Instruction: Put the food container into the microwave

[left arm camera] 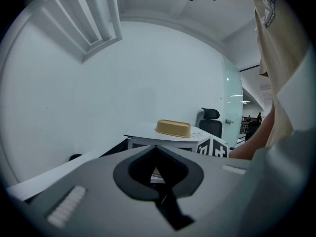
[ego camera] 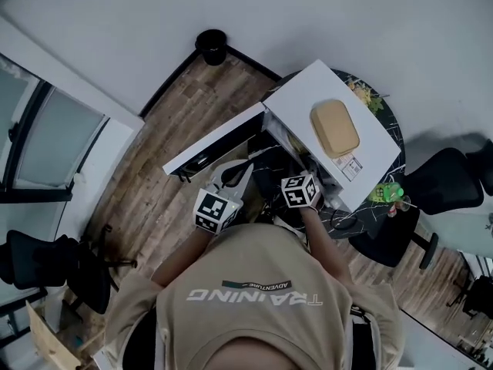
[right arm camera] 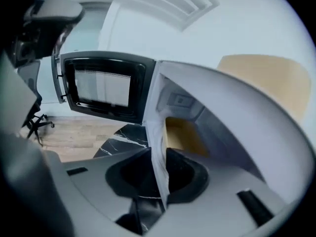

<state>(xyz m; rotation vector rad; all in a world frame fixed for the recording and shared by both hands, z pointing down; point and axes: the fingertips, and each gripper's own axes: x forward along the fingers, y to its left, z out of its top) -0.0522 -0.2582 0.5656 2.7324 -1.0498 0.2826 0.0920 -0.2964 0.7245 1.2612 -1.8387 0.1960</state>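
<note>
On a marble table (ego camera: 266,174), the food container (right arm camera: 183,136) is held at the open microwave (ego camera: 308,99), its rim pinched by the right gripper (right arm camera: 159,156); the left gripper (left arm camera: 157,149) is closed, empty.

The head camera is looking steeply down from above the person (ego camera: 254,299) onto the white box-shaped microwave (ego camera: 296,102). The left gripper camera is facing it level from a little way off. The right gripper camera is peering close into its open front. Head and left views are sharing the tan rounded container (ego camera: 334,127) on top.
</note>
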